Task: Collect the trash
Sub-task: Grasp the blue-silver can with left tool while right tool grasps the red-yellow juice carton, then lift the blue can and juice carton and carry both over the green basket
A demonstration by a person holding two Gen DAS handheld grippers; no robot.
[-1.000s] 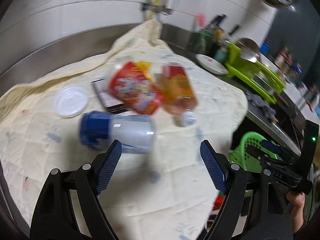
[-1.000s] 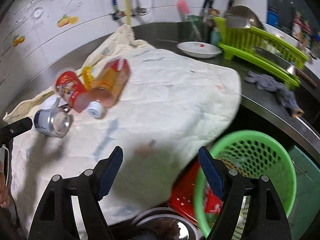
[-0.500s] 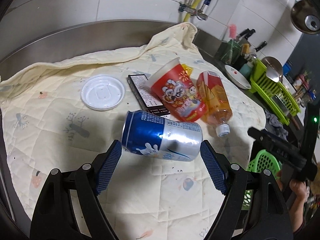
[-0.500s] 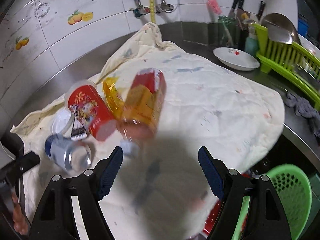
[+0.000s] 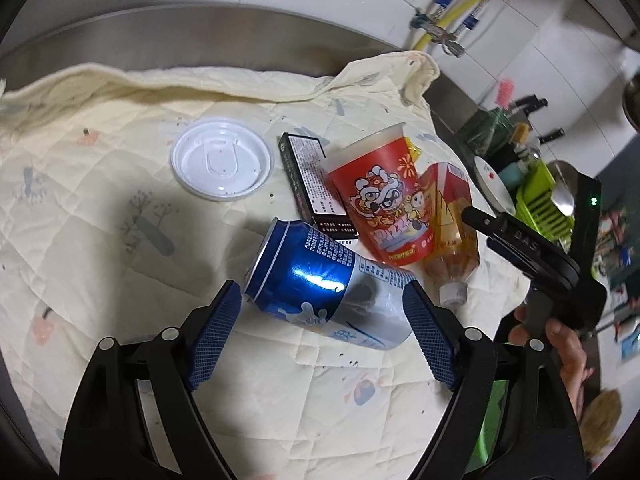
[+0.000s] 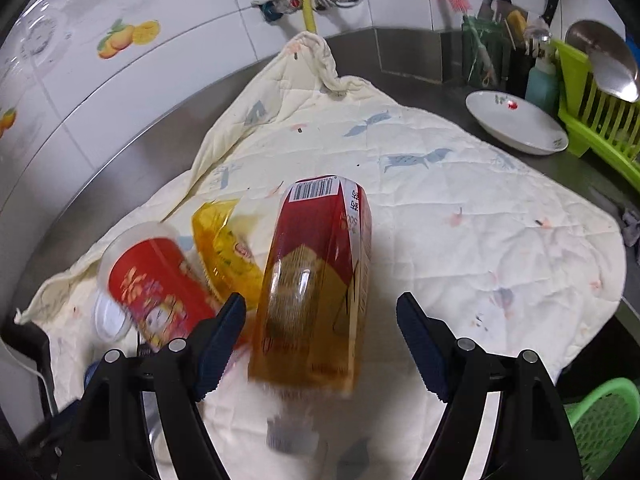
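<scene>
On the quilted cloth [image 5: 100, 248] lie one blue drink can [image 5: 324, 284], one red paper cup [image 5: 376, 200], one tea bottle [image 6: 316, 284], one white lid [image 5: 222, 164], one black carton [image 5: 312, 184]. Left hand-held gripper [image 5: 322, 336] gapes around the can; right hand-held gripper [image 6: 322, 340] gapes around the bottle, pads clear.

left wrist: steep down, near | right wrist: same | shared: quilt [image 5: 100, 184]

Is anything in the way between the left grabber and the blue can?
Nothing visible is. The blue can lies on its side on the quilt, right in front of the open left gripper, with only bare quilt around its fingers. The red cup and black box lie beyond the can.
</scene>
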